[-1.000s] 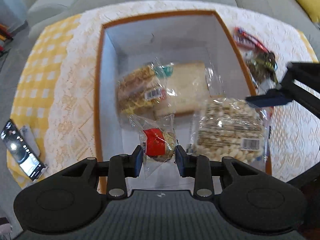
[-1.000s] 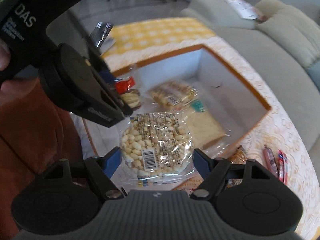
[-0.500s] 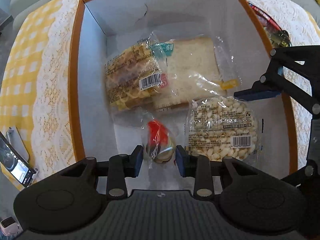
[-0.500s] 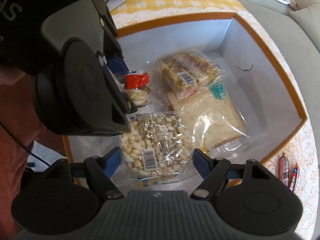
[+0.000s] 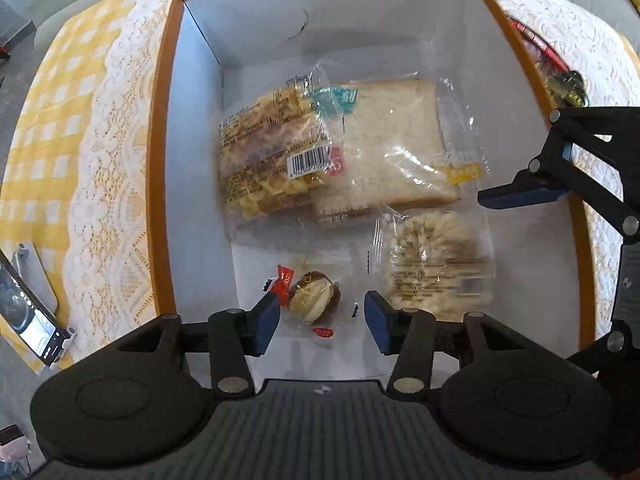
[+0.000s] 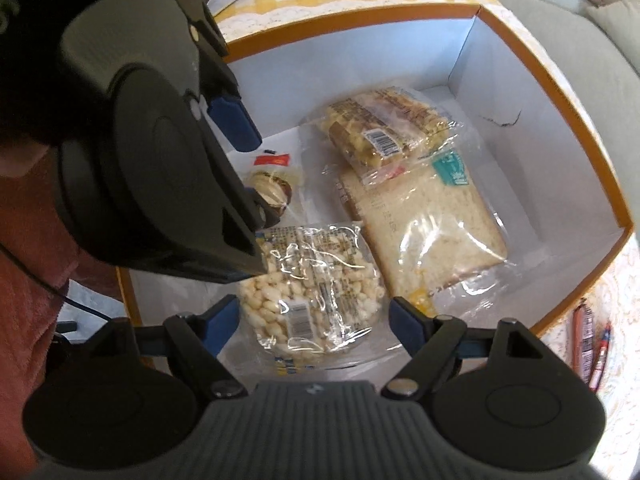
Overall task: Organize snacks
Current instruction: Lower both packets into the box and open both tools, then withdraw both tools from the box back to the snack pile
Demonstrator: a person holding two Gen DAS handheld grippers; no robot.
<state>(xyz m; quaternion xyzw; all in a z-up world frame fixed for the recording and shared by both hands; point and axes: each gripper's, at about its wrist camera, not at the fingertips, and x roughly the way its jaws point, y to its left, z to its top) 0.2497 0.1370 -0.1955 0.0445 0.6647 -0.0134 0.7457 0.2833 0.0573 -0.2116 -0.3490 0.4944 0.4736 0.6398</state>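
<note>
bright daylight, wrapper glare, fisheye-bent edges

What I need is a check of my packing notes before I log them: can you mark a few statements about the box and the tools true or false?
1. The sliced bread pack lies inside the box. True.
2. The left tool clamps the small red-wrapped snack. False: its jaws have just been opening, and the snack lies loose between them on the box floor.
3. The waffle pack overlaps the bread pack. True.
4. The red sausage sticks are in the box. False: they lie outside it on the lace cloth.
</note>
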